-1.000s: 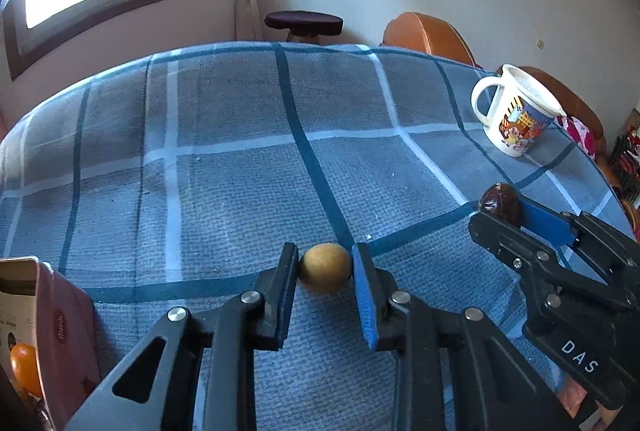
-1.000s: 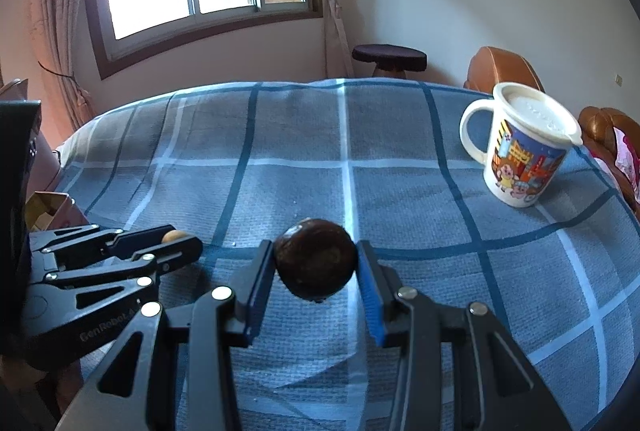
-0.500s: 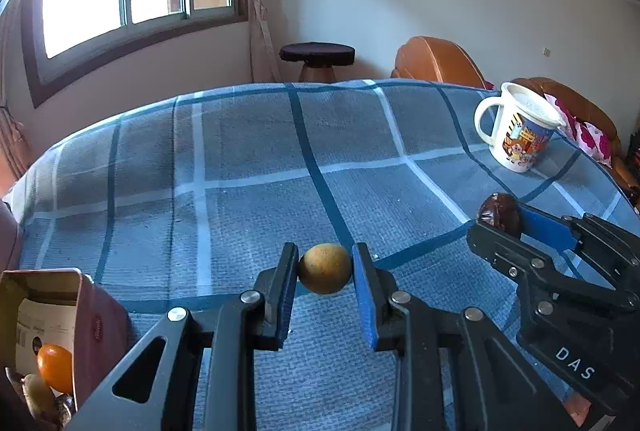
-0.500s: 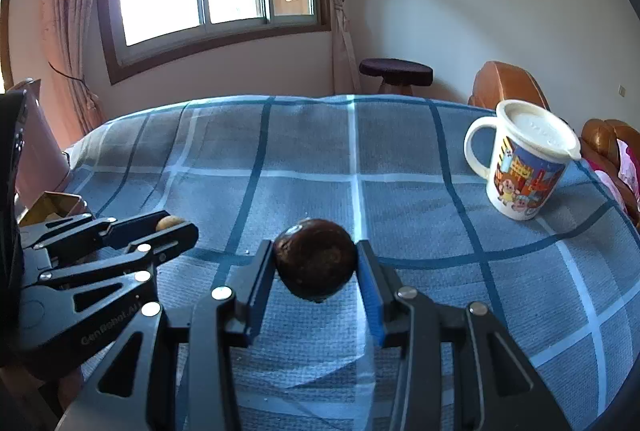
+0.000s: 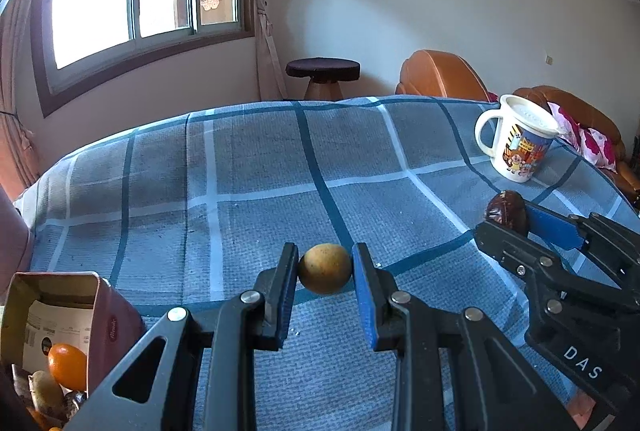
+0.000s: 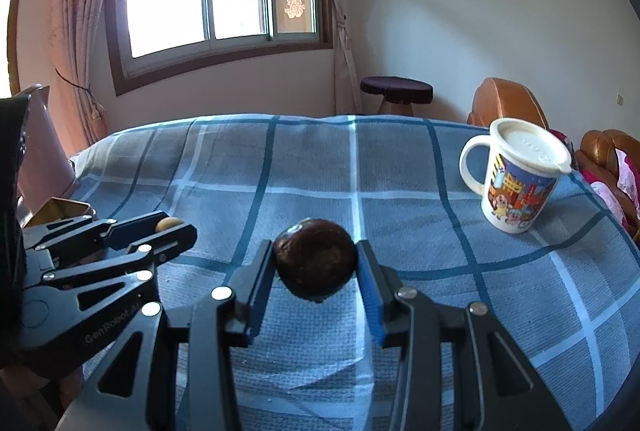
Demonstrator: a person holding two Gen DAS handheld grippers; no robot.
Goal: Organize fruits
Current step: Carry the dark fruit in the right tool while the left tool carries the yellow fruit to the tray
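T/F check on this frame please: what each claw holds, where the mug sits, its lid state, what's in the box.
1. The left claw grips a small yellow-brown fruit. True.
2. The right claw is open with nothing in it. False: it is shut on a dark brown fruit.
3. The cartoon mug stands upright on the plaid cloth. True.
4. The mug has no lid. False: a pale lid covers its top.
5. The open box at lower left of the left wrist view holds an orange fruit. True.
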